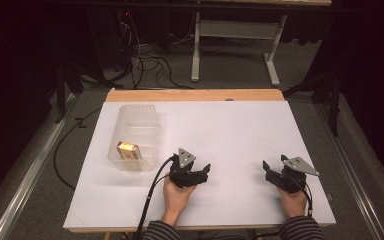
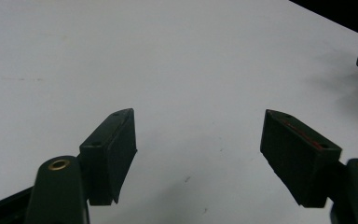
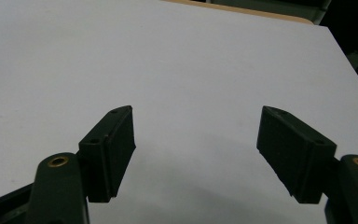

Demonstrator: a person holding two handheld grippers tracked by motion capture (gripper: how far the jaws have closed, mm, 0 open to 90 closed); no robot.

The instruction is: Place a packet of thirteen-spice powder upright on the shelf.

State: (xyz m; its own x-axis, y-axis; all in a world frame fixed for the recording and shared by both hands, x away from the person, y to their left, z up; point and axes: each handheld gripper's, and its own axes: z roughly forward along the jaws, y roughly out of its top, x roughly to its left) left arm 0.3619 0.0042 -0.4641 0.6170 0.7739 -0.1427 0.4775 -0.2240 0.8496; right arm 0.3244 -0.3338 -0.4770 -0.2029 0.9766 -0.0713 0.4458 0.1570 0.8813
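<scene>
Both hands rest low on the white bench (image 1: pixel 230 130). The left claw (image 1: pixel 202 172) and right claw (image 1: pixel 270 172) gape, holding nothing. A small box (image 1: pixel 128 149) lies in the clear tub (image 1: pixel 135 135), far-left, its long axis crosswise.

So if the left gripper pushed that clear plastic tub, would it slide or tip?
Probably slide: the clear tub looks thin-walled and light, sits low and wide on the smooth white table. The small box inside might shift.
</scene>
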